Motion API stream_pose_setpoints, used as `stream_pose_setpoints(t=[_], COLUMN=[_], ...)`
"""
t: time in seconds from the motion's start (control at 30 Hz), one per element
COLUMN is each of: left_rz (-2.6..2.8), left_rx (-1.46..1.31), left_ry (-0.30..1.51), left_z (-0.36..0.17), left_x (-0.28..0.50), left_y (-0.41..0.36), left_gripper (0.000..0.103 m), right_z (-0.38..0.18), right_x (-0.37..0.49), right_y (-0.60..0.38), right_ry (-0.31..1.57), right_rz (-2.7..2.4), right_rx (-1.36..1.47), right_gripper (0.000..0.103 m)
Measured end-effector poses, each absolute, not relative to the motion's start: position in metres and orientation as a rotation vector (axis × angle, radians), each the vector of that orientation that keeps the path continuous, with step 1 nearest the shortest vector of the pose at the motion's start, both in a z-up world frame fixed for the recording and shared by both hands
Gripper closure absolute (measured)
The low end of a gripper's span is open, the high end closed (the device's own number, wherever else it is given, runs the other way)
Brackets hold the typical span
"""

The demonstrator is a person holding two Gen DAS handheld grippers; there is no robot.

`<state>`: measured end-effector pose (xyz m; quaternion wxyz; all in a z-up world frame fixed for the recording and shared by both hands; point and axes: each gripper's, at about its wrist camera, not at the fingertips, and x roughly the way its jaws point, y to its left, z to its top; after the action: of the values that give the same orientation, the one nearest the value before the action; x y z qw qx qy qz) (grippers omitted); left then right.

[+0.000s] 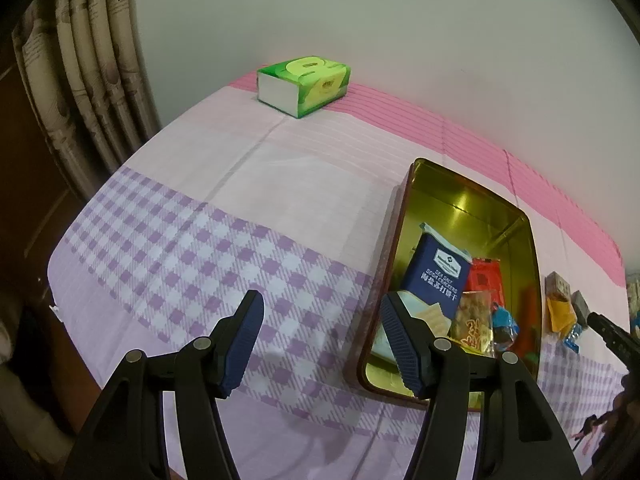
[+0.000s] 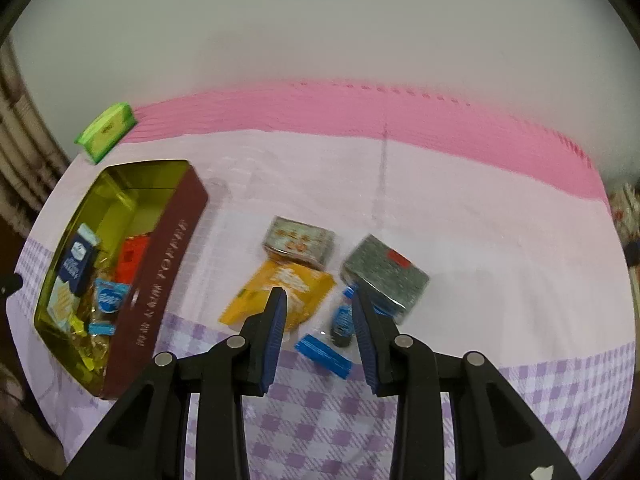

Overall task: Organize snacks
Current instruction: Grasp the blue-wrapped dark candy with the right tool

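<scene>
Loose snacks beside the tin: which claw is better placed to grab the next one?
Right. The right claw is open directly over the yellow packet and blue wrapper. The left claw is open near the tin, across it from them.

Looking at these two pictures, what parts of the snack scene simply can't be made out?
- Right wrist view: print on the grey packet and patterned packet, smeared by motion blur.
- Right wrist view: the small blue packet, partly behind the right gripper finger.
- Left wrist view: the tin bottom near corner, covered by the left gripper finger.
- Left wrist view: loose snacks, cut off at the right edge.
</scene>
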<state>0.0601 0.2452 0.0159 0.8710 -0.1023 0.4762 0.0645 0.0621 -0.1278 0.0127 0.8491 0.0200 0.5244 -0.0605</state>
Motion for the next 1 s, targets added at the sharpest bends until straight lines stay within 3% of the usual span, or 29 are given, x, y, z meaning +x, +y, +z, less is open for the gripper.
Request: stream_pose_setpoints(t=[0.43, 1.0], left_rz=[0.129, 0.127], left_rx=[-0.209, -0.181], left_ry=[1.004, 1.007], left_z=[0.016, 0.012], left_x=[0.061, 0.062], left_y=[0.244, 0.235], left_gripper=[0.041, 0.041], right_z=[-0.019, -0.034], right_x=[0.078, 0.067], right_y=[-0.141, -0.141], right_ry=[1.219, 1.181], right_rz=[-0.21, -0.179], right_rx=[0.114, 0.078], right_gripper=[0.071, 0.074])
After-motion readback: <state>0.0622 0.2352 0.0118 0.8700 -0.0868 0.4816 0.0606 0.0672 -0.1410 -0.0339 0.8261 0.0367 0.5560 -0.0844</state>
